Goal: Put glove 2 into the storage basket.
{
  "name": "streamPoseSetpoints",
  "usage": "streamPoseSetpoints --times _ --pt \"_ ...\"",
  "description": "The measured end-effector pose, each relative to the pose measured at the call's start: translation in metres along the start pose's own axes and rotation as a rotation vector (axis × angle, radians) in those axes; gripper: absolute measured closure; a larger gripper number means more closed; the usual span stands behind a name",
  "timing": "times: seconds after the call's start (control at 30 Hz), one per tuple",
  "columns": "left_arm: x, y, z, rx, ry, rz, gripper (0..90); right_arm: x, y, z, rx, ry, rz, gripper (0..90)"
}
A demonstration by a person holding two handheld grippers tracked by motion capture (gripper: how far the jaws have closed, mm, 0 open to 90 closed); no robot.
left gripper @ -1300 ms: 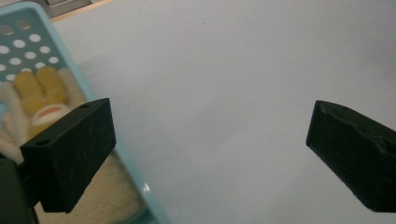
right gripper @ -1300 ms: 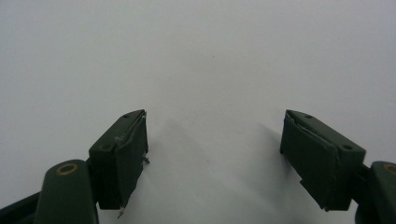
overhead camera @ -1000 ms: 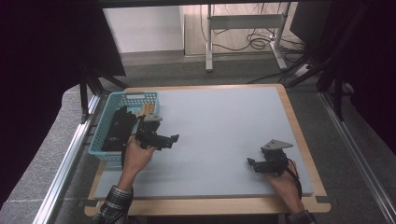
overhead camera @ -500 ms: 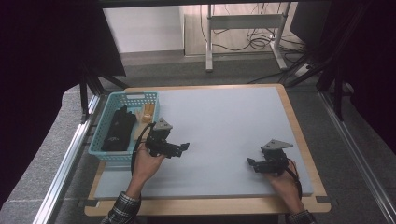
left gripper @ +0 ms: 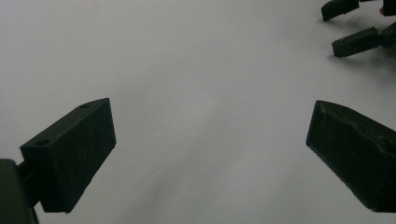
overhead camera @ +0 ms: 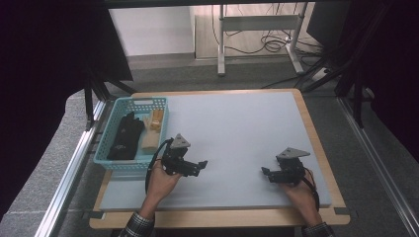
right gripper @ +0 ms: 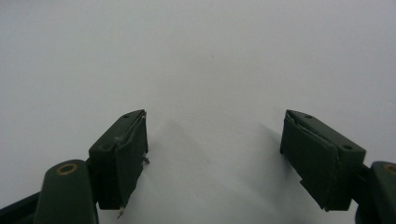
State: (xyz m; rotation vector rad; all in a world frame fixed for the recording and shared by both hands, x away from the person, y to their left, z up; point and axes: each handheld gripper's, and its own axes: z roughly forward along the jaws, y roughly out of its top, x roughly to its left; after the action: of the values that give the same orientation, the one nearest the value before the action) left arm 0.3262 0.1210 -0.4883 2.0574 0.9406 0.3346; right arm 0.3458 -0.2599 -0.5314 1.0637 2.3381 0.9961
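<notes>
A turquoise basket point(overhead camera: 118, 160) stands at the table's left edge, with a black glove point(overhead camera: 123, 137) and pale wooden blocks point(overhead camera: 150, 129) inside. My left gripper point(overhead camera: 201, 164) hovers over the grey mat just right of the basket, open and empty; its jaws stand wide apart over bare mat in the left gripper view point(left gripper: 210, 149). My right gripper point(overhead camera: 266, 174) rests near the front right of the mat, open, with nothing between its jaws point(right gripper: 215, 154). The right gripper's jaws also appear far off in the left gripper view point(left gripper: 355, 25).
The grey mat point(overhead camera: 237, 128) lies on a wooden-edged table point(overhead camera: 316, 128). Aluminium rails run along both sides. A desk frame and cables stand on the floor beyond the far edge.
My left gripper has moved away from the basket, rightward and toward the front, out over the bare mat. The right gripper has stayed put.
</notes>
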Motion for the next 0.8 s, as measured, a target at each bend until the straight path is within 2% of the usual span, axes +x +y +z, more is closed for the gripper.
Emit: streamPoseSetpoints --times 0.37,0.8 --pt "-0.017 -0.012 0.013 0.022 -0.008 0.043 1.7 0.0 0.0 0.0 0.0 0.0 0.0 22.4" --pt "-0.029 -0.026 0.023 0.038 -0.019 0.077 0.7 0.0 0.0 0.0 0.001 0.0 -0.001 22.4"
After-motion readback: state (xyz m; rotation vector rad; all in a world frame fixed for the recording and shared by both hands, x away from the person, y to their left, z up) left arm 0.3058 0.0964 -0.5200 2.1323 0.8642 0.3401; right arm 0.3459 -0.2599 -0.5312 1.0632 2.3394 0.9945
